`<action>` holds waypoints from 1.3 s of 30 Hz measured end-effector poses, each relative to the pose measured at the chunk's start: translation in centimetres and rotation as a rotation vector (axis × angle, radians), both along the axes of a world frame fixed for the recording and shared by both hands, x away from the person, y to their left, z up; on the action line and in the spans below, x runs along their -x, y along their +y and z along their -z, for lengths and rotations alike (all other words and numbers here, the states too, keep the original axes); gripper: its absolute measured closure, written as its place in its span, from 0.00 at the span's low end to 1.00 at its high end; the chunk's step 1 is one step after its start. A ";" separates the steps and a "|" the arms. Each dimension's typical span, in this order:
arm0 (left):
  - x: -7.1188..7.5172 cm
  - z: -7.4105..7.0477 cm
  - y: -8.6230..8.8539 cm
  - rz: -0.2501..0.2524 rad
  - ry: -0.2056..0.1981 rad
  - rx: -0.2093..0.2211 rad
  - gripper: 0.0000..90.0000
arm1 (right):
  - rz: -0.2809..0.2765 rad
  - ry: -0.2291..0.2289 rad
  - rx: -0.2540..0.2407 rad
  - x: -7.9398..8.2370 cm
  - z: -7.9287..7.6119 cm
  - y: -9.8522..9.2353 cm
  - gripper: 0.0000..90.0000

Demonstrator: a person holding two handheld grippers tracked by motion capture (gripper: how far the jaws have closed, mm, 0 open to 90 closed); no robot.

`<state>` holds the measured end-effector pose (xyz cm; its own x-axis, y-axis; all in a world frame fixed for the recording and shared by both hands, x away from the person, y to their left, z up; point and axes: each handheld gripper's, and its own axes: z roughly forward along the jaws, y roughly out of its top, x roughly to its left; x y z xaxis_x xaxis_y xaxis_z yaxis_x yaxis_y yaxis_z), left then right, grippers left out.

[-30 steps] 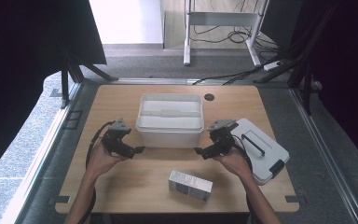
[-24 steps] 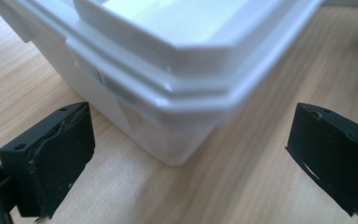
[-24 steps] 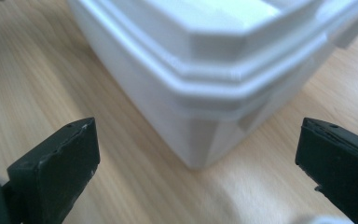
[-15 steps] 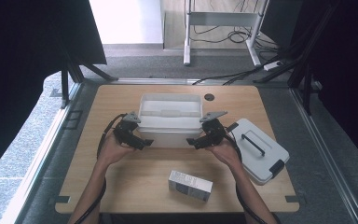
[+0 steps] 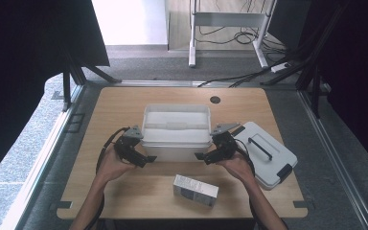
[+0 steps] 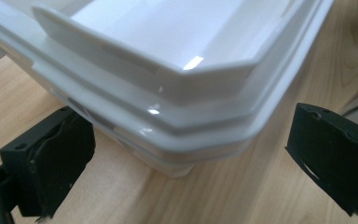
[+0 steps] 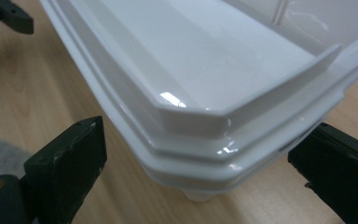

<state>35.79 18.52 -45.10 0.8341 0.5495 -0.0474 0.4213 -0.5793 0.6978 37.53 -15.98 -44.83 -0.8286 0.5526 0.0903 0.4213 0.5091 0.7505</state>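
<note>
A white open plastic bin [image 5: 176, 125] stands in the middle of the wooden table [image 5: 120, 105]. My left gripper [image 5: 143, 156] is at its near left corner and my right gripper [image 5: 204, 156] at its near right corner. In the left gripper view the bin's corner [image 6: 200, 135] sits between the wide-apart jaws of my left gripper [image 6: 196, 161]; the pads do not touch it. In the right gripper view my right gripper [image 7: 205, 175] straddles the bin's other corner [image 7: 191, 163] the same way, open. The bin looks empty inside.
The bin's white lid [image 5: 267, 154] with a dark handle lies flat at the right, close to my right hand. A small grey-white carton [image 5: 195, 190] lies near the front edge. The left gripper's jaw tip [image 7: 9, 15] shows far off in the right gripper view.
Both hands have moved inward and forward from the sides of the table. Each gripper has closed in on a near corner of the bin. Bin, lid and carton have stayed put.
</note>
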 end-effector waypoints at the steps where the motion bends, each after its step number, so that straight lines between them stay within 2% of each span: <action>1: 0.0 0.0 0.0 0.000 0.000 0.000 0.01 | 0.000 0.000 0.000 0.0 0.0 0.0 0.05; 3: 0.9 0.0 0.1 -0.002 -0.014 -0.013 0.01 | -0.013 -0.001 0.007 1.0 -0.1 0.1 0.04; 4: 0.9 0.0 0.1 -0.002 -0.014 -0.013 0.01 | -0.013 -0.001 0.007 1.0 -0.1 0.1 0.04; 6: 1.8 0.1 0.2 -0.003 -0.019 -0.006 0.01 | -0.023 -0.002 0.010 2.0 -0.1 0.2 0.04; 15: 4.2 0.2 -0.4 0.010 -0.034 -0.018 0.00 | -0.022 0.002 0.032 3.7 -0.2 0.1 0.03; 17: 4.3 0.2 -0.5 0.010 -0.037 -0.021 0.00 | -0.010 0.002 0.036 3.7 -0.3 0.1 0.03; 18: 4.4 0.2 -0.7 0.014 -0.045 -0.038 0.00 | 0.000 0.014 0.027 3.7 -0.3 -0.2 0.05; 21: 4.5 0.1 -0.6 0.022 -0.050 -0.045 0.00 | -0.003 0.018 0.008 3.7 -0.4 -0.6 0.07; 22: 4.6 0.0 -0.5 0.025 -0.050 -0.044 0.00 | 0.016 0.005 0.013 3.9 -0.1 -1.4 0.02; 25: 4.6 0.0 0.1 0.027 -0.050 -0.048 0.00 | 0.044 -0.010 0.037 4.1 0.3 -2.1 0.00; 26: 4.6 0.0 0.7 0.033 -0.044 -0.050 0.00 | 0.069 -0.009 0.039 4.3 1.1 -3.0 0.00; 30: 4.5 0.2 1.7 0.049 -0.022 -0.055 0.01 | 0.097 -0.013 0.077 4.7 2.4 -4.1 0.00; 31: 4.5 0.2 1.7 0.049 -0.022 -0.055 0.01 | 0.097 -0.013 0.077 4.7 2.4 -4.1 0.00; 32: 4.4 0.3 2.2 0.053 -0.012 -0.060 0.01 | 0.101 -0.001 0.091 4.8 3.2 -4.5 0.00; 35: 4.2 0.3 2.7 0.050 -0.006 -0.068 0.01 | 0.103 0.012 0.106 5.1 4.0 -4.9 0.00; 36: 3.9 0.3 3.2 0.047 0.001 -0.074 0.01 | 0.108 0.008 0.124 5.4 4.5 -5.1 0.00; 39: 3.5 0.3 3.9 0.046 0.007 -0.082 0.01 | 0.119 0.004 0.135 5.8 5.2 -5.3 0.00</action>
<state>32.27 22.38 -45.38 0.8582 0.5132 -0.0099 0.3980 -0.6533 0.6440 31.75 -21.33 -49.98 -0.7563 0.6541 0.0119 0.4874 0.5513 0.6771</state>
